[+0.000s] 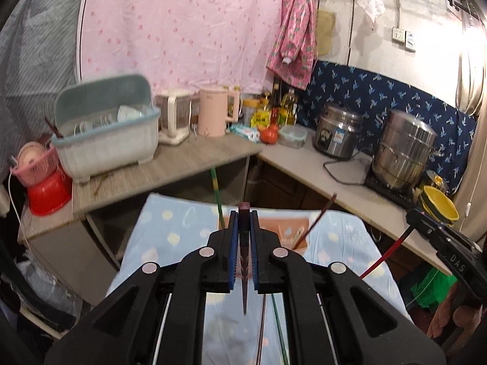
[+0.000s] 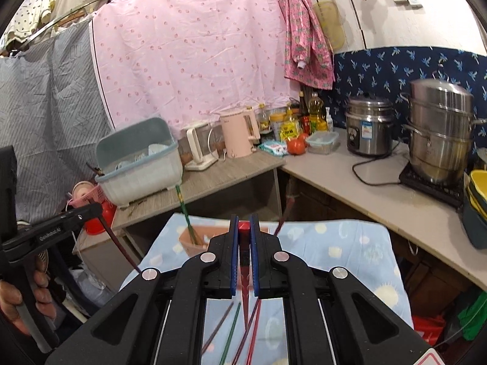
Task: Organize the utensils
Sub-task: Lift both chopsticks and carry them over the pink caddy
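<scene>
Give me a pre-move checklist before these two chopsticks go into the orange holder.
1. Left gripper shut on the dark chopstick: ok.
2. Right gripper shut on the red chopstick: ok.
3. Orange holder in view on the blue cloth: ok.
4. Holder has room: cannot tell; a green chopstick already stands in it.
5. Both tips pointing toward the holder: not ok, they point back at the cameras.
6. Loose chopsticks left on the cloth: not ok.

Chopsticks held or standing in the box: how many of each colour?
Green chopstick: 1, in box
Red chopstick: 1, in right gripper
Dark red chopsticks: 2, one in left gripper, one in box
Total: 4
</scene>
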### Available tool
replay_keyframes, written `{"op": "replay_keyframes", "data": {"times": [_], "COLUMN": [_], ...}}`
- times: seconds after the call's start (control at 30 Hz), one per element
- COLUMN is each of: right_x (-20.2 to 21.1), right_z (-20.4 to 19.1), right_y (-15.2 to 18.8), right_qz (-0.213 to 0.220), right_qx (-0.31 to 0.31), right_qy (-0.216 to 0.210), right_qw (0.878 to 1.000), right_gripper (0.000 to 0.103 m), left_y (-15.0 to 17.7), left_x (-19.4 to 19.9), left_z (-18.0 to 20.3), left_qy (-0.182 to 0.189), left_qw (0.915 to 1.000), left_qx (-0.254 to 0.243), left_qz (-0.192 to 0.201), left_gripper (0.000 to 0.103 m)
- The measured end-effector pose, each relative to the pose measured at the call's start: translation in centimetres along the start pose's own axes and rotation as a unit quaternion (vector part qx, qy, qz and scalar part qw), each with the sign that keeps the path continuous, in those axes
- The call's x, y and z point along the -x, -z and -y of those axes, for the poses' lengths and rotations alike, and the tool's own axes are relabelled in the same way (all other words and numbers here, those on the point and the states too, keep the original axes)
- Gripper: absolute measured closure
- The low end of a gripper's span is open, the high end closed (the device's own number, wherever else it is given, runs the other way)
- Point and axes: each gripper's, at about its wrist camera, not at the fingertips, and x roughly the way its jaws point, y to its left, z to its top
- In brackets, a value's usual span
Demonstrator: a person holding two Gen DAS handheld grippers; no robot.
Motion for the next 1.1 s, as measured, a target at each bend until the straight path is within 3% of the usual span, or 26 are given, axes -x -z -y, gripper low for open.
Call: {"op": "replay_keyframes", "data": {"times": [0.27,0.43,0.77,1.07,1.1], "right_x": [-3.5,-6.8,-13.8,-16.2,-16.2], "right_z": [-0.7,-1.0,-0.5,0.3,0.3], "right_y": [-6.0,-7.8,-5.2,-2.8,-2.7], "right_qz": [0.029,0.03,-0.026,-0.056,-0.054], "right_qx": [0.014,0.018,0.003,-0.004,-0.002], "right_qy": [0.004,0.011,0.01,0.021,0.025], "right_qw": [0.999,0.999,1.0,0.998,0.998], "right_gripper": [0.096,0.096,0.096,0.096,0.094], "left_y": [-7.0,-8.9,-7.5,-3.9,-3.7], "left_x": [-1.8,-4.7,-10.5,-14.1,-14.2], "left_z": [0.6,0.5,-0.8,-2.0,-2.2], "left_qy": [-0.01,-0.02,-0.024,-0.023,-0.028], "left_qw": [0.9982,0.998,0.9993,0.9993,0.9991], "left_qx": [-0.008,-0.011,-0.002,0.02,0.022], "left_qz": [0.059,0.059,0.028,-0.023,-0.024], "left_gripper": [0.096,0.096,0.096,0.095,0.085]}}
